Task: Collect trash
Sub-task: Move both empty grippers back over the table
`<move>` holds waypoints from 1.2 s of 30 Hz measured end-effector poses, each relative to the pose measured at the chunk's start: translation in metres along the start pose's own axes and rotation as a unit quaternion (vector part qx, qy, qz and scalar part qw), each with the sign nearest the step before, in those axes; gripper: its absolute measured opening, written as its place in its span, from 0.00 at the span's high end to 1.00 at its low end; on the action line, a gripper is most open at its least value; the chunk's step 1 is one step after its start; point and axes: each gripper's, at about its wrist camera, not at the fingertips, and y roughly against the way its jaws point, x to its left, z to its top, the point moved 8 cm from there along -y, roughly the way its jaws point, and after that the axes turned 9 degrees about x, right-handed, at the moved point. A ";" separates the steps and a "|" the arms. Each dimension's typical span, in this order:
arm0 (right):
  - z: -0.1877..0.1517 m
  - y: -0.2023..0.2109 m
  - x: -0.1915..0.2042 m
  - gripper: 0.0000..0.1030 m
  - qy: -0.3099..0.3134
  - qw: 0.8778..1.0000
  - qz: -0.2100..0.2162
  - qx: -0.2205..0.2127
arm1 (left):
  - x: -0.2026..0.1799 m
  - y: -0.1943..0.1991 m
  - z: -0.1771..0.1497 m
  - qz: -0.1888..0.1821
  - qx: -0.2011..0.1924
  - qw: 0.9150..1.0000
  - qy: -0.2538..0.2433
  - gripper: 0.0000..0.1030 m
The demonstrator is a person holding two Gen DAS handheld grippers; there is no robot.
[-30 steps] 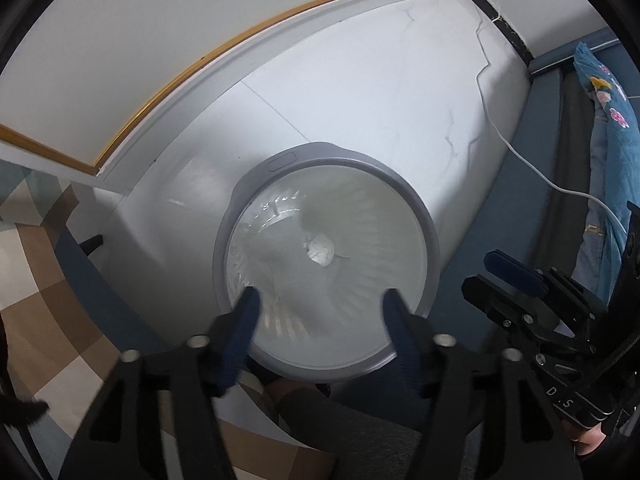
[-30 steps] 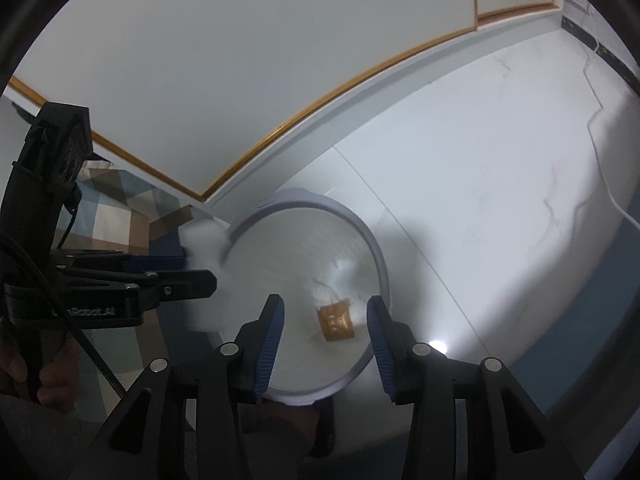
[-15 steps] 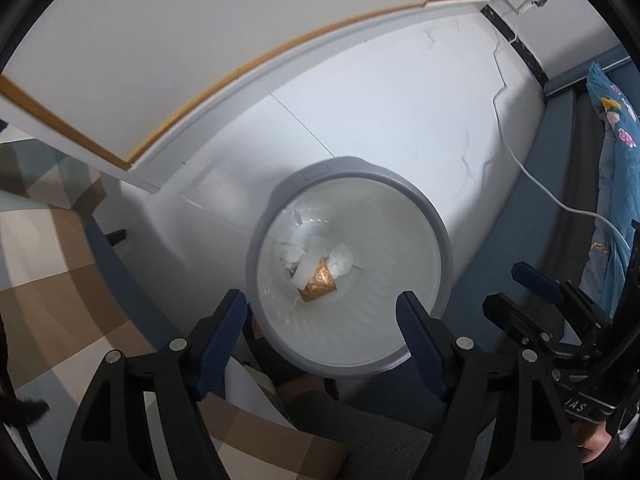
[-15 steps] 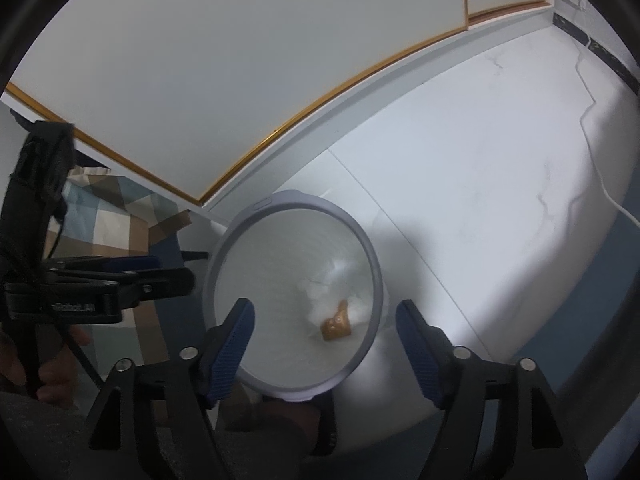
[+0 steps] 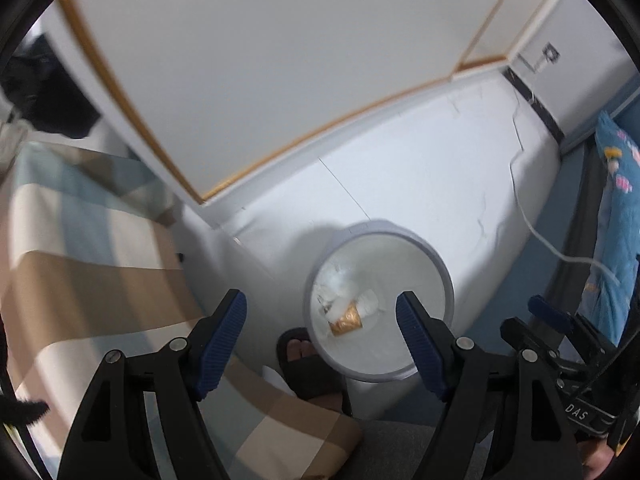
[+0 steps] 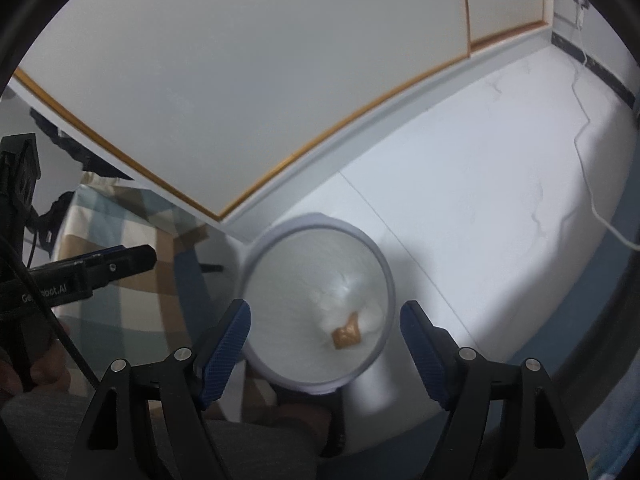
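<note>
Trash lies in the bottom of the round bin (image 5: 379, 304): crumpled white tissue (image 5: 336, 292) and, just at its 5 o'clock, a gold wrapper (image 5: 347, 320). Both look light, soft and crushable, best pinched at any raised fold. The left gripper (image 5: 322, 322) and right gripper (image 6: 325, 326) hang above the bin pointing steeply down; both have just been opening their jaws, now wide apart and empty.

White tile floor (image 5: 420, 168): round bin (image 5: 436, 264) stands on it below the claws, white cable (image 5: 532, 224) trails right, slippered foot (image 5: 304, 356) beside bin.
</note>
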 end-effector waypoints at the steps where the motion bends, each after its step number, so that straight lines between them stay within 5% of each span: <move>1: 0.002 0.007 0.004 0.25 0.005 1.000 -0.004 -0.007 | 0.006 0.011 0.000 0.004 -0.012 1.000 0.010 0.28; 11: 0.019 0.086 0.060 0.25 0.043 0.995 -0.003 -0.095 | 0.048 0.109 -0.026 0.028 -0.141 0.988 0.056 0.28; 22: 0.012 0.175 0.179 0.25 0.133 0.969 0.039 -0.205 | 0.146 0.211 -0.092 0.052 -0.277 0.948 0.146 0.28; 29: -0.015 0.197 0.265 0.25 0.196 0.950 0.073 -0.231 | 0.197 0.255 -0.139 0.076 -0.325 0.922 0.197 0.28; 36: -0.057 0.193 0.356 0.18 0.291 0.917 0.093 -0.257 | 0.268 0.266 -0.189 0.076 -0.347 0.894 0.271 0.21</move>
